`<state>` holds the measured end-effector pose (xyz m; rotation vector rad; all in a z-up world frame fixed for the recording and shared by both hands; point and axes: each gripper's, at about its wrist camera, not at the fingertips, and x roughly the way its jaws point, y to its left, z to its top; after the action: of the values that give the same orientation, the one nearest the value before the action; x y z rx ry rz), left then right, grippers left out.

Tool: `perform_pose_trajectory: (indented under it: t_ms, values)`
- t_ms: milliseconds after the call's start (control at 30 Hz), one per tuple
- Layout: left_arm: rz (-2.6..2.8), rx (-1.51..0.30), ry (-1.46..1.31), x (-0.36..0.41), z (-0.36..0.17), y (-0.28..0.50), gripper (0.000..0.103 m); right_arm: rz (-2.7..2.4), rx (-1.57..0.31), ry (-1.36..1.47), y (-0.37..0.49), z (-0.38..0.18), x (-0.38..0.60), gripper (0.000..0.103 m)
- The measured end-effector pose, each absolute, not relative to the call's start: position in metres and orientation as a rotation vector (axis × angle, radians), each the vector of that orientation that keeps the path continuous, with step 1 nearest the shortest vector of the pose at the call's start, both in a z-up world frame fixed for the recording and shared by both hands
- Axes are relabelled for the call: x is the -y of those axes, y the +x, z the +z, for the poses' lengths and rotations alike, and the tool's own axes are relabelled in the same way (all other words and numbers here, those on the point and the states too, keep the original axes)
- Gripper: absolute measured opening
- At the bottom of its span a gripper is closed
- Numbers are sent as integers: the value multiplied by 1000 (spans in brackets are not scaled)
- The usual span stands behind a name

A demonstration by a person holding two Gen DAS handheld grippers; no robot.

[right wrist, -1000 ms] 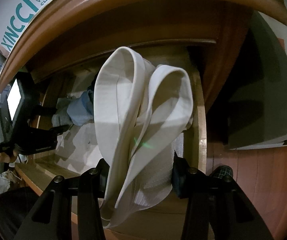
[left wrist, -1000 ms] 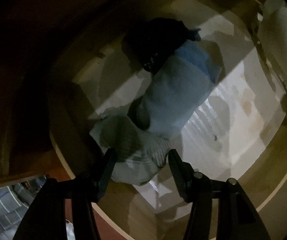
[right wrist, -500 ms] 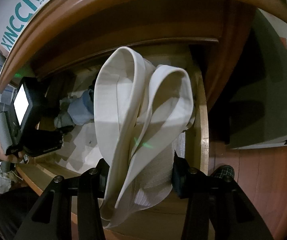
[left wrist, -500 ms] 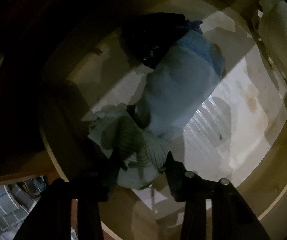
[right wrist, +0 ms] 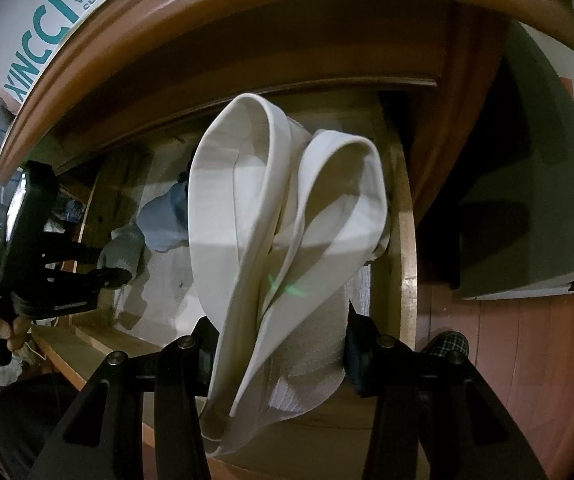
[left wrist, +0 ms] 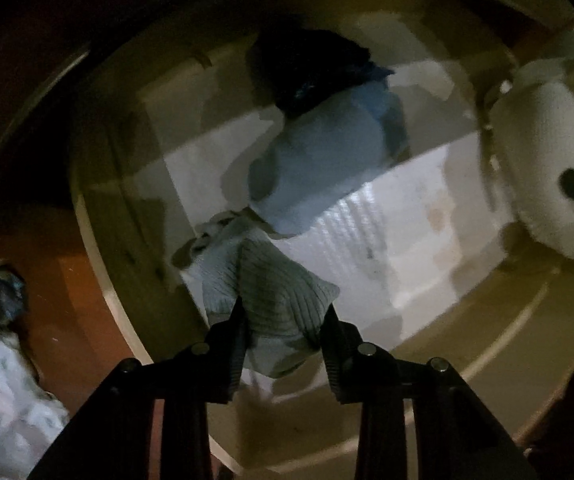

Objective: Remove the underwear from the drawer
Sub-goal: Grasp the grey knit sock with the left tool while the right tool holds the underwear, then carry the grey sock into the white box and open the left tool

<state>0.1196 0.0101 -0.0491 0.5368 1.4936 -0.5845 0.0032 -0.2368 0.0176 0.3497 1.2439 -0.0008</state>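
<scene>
Two grips could fail: left gripper [left wrist: 283, 320], jaws just closing on the grey ribbed underwear [left wrist: 271, 300] above the drawer [left wrist: 467, 312], may snag the blue piece [left wrist: 327, 172] beyond, while right gripper [right wrist: 279, 340], clamping white underwear [right wrist: 287, 240], may drop its loops.

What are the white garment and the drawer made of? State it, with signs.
White garment: looks like soft knit cotton, matt; fine ribbing, limp folds, smooth banded edges. Drawer: seems to be pale unfinished wood or board at its wall, judging by its dull pale surface.
</scene>
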Motion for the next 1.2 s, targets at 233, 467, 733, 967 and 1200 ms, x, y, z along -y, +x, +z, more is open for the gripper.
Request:
perform_pose_trajectory:
  t_ms: [233, 467, 733, 967, 1200]
  values:
    - [-573, -1471, 435, -16, -34, 102, 33, -4, -1240, 339, 3, 18, 236, 43]
    - [-513, -1372, 311, -29, -5, 63, 33, -13, -1227, 311, 3, 18, 231, 43]
    - [-417, -1255, 214, -15, 27, 51, 33, -34, -1230, 249, -3, 17, 224, 43]
    - [-417, -1140, 157, -22, 88, 41, 33, -65, -1225, 226, -11, 15, 222, 42]
    - [-422, -1017, 119, -27, 159, 36, 33, -74, -1219, 213, -13, 14, 219, 42]
